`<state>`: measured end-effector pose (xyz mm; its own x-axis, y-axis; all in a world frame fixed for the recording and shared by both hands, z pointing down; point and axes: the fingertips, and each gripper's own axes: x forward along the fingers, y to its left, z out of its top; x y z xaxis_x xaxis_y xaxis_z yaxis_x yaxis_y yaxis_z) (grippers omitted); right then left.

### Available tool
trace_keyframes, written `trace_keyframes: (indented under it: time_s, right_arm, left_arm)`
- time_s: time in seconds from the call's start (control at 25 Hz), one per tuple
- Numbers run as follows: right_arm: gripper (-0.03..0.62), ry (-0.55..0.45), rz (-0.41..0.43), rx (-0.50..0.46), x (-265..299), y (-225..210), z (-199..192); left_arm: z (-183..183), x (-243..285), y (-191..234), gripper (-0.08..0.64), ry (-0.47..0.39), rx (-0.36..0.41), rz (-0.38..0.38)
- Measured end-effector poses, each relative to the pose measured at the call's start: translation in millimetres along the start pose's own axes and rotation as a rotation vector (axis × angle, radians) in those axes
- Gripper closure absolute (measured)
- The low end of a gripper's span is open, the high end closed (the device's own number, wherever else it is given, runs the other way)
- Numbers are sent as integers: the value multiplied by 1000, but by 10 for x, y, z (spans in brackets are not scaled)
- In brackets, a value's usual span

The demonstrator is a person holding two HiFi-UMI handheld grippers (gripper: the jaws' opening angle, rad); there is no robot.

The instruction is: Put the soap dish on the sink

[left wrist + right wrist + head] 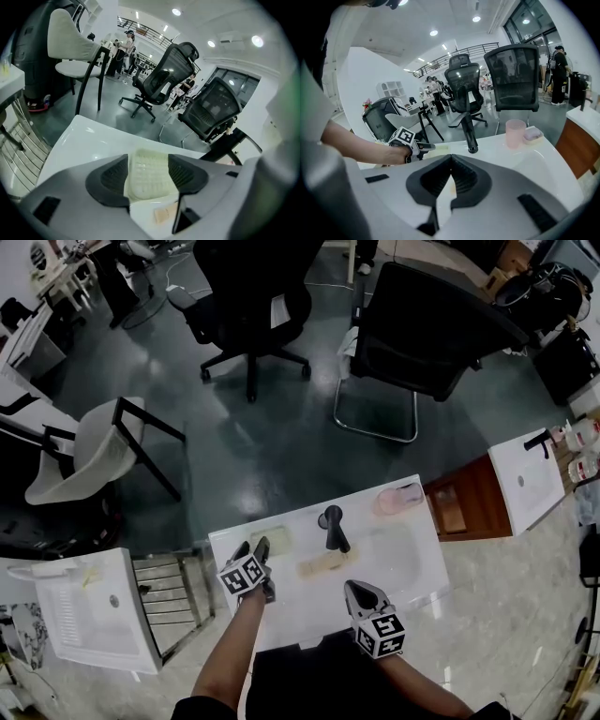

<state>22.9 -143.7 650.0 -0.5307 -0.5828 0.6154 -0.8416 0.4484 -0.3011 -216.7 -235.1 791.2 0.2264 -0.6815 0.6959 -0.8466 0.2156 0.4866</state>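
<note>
Could not identify the beige slab (328,565) just before the faucet (333,527); lost the sink's (412,559) near edge behind the arms (230,652). Noted a pink cup (515,132) right of the faucet, chairs (248,296) beyond it. Found the dish (149,176) flat on the sink left of the faucet, between the wide-spread jaws of the left gripper (251,550), pads off it. Held the right gripper (358,591) pinched closed, empty, near side of the faucet, both angled downward.

No legible text or numbers, square markers on left gripper (251,551), right gripper (364,596)
</note>
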Motion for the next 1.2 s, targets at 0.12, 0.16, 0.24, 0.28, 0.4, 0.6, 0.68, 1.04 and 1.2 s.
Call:
trace_keyframes:
  time_s: [0.12, 0.16, 0.24, 0.28, 0.4, 0.6, 0.68, 1.04, 1.2]
  right_arm:
    - [594, -1, -1, -1, -3, 27, -9]
    - [594, -2, -2, -2, -4, 42, -10]
    - [594, -1, 0, -4, -7, 84, -16]
    - [594, 0, 2, -6, -7, 111, -19]
    - [594, 0, 10, -17, 2, 212, -14]
    - [594, 2, 19, -35, 44, 380, 6]
    - [594, -5, 24, -43, 74, 477, 51]
    - [594, -47, 22, -86, 230, 890, 310]
    - [594, -56, 11, -97, 302, 1056, 380]
  left_arm:
    - [21, -41, 14, 314, -3, 1, -8]
    - [27, -59, 20, 314, -4, 1, -10]
    - [35, -104, 36, 314, -7, 1, -11]
    - [37, -127, 45, 314, -9, 2, -13]
    - [58, -197, 74, 314, -16, 1, -22]
    - [76, -339, 107, 314, -27, -1, -41]
    - [87, -417, 130, 314, -34, 7, -48]
    - [259, -835, 261, 314, -67, 30, -107]
    - [427, -1080, 397, 314, -103, 48, -124]
